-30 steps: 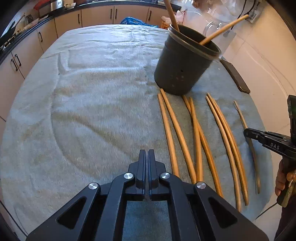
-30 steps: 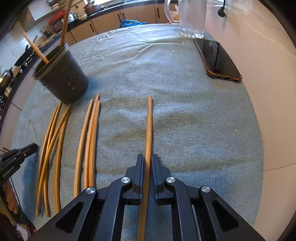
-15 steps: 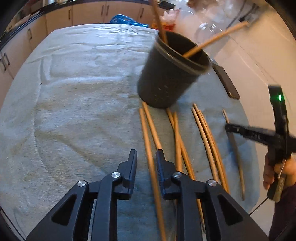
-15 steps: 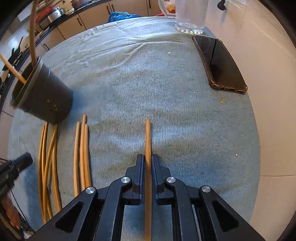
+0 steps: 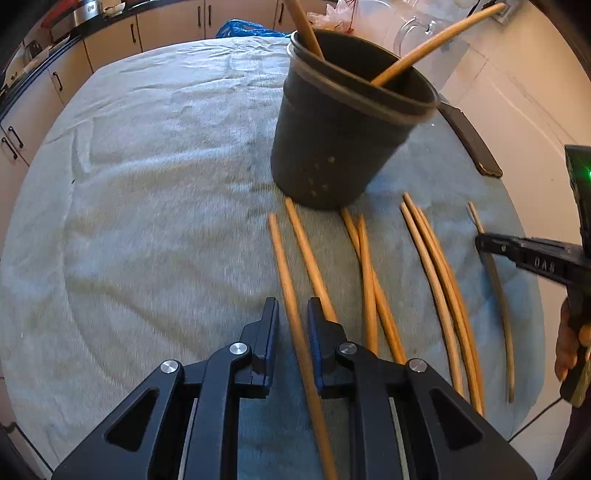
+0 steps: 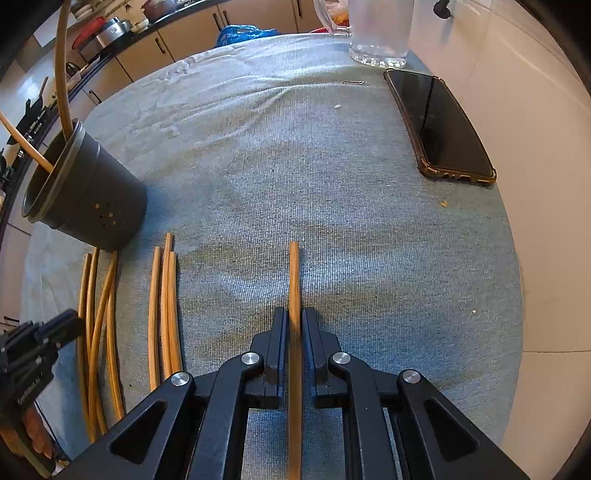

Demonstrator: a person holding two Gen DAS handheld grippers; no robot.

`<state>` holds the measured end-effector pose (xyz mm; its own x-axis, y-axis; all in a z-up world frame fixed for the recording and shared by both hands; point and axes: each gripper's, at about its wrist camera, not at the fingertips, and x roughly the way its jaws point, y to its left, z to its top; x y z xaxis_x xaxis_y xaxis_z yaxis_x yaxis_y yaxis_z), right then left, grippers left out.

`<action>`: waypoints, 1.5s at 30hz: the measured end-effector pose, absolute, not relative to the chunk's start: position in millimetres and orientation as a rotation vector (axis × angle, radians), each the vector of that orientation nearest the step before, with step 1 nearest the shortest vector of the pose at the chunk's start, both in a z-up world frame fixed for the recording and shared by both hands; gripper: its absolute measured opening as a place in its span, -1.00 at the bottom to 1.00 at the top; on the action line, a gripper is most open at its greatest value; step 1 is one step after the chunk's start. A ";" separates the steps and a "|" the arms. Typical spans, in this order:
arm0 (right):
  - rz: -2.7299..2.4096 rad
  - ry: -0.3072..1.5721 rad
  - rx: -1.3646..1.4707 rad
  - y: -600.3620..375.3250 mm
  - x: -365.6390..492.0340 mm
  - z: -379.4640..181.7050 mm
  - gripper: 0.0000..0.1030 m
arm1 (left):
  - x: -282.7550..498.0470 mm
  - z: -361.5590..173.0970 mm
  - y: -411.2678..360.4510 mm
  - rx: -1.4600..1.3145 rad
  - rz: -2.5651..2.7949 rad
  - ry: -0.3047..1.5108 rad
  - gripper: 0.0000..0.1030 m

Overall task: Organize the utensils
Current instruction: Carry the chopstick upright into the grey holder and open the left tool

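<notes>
Several wooden chopsticks lie in a row on a grey-green cloth [image 5: 147,206]. A dark grey utensil cup [image 5: 343,125] stands behind them with two sticks in it; it also shows in the right wrist view [image 6: 88,195]. My left gripper [image 5: 292,314] is open, its jaws on either side of the leftmost chopstick [image 5: 291,302]. My right gripper [image 6: 294,321] is shut on a single chopstick [image 6: 294,273] at the right end of the row and shows in the left wrist view [image 5: 517,251].
A black phone [image 6: 439,125] lies on the cloth at the right, near the white wall. A clear glass jug [image 6: 376,29] stands at the back. Kitchen cabinets [image 5: 110,40] run behind the table.
My left gripper has opened and moved right and forward over the leftmost chopstick. My right gripper stays shut on its chopstick, which now sticks out less far beyond the jaws.
</notes>
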<state>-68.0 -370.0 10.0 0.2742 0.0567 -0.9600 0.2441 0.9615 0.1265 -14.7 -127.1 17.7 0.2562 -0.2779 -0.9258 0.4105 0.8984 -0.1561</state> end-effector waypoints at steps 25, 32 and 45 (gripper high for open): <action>-0.001 0.809 0.222 -333.5 -176.6 126.8 -0.88 | -139.1 155.5 -86.3 0.087 -0.528 0.691 -0.89; 0.012 0.683 0.158 -309.7 -239.2 161.9 -0.88 | -184.1 169.2 -68.1 0.091 -0.535 0.598 -0.89; 0.049 0.541 0.149 -296.6 -255.5 209.4 -0.87 | -195.0 207.3 -50.5 0.011 -0.529 0.494 -0.89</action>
